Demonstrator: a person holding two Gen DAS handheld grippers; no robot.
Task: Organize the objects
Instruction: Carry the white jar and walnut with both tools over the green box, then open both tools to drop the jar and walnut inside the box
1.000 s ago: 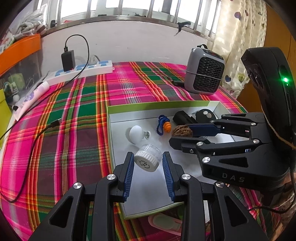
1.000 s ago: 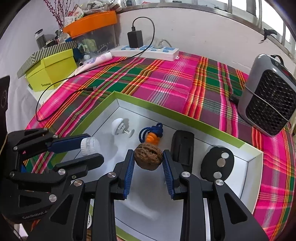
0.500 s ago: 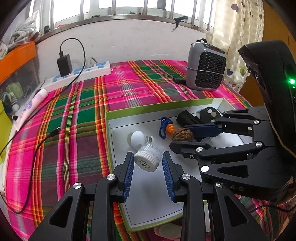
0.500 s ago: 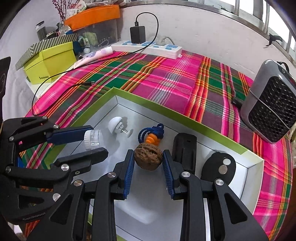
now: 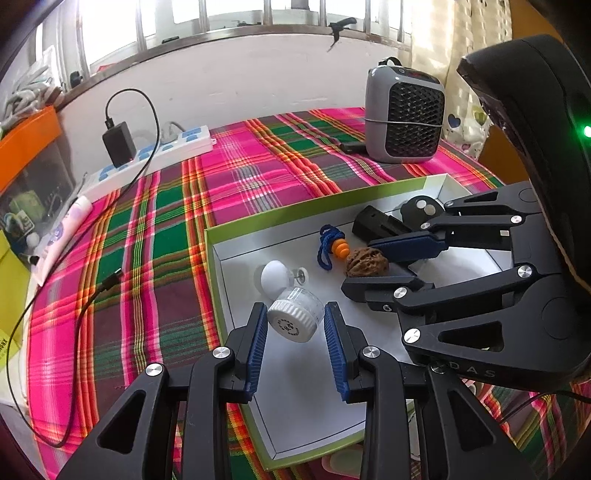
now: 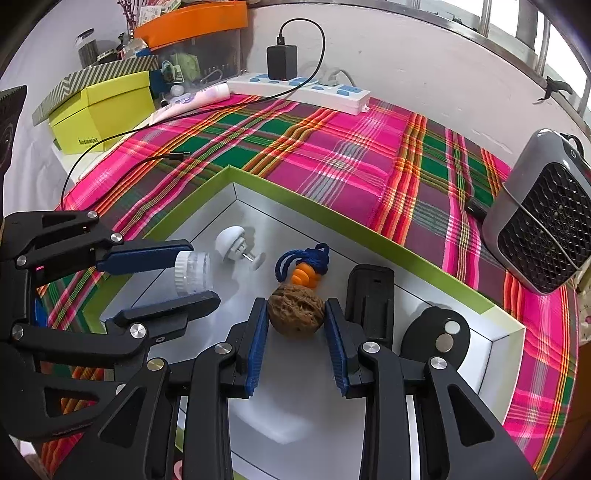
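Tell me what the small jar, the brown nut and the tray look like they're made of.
Small jar: clear plastic body, matte white ribbed cap.
Brown nut: seemingly a real walnut shell, deeply wrinkled, slightly glossy.
Tray: probably cardboard, with thin folded walls, green outside, smooth pale lining inside.

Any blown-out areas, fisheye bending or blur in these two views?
Left wrist view: the window is blown out white, the box edges bow from fisheye, and the small jar is sharp. Right wrist view: even light, a dark vignette at the corners, the walnut crisp with a soft shadow beneath.
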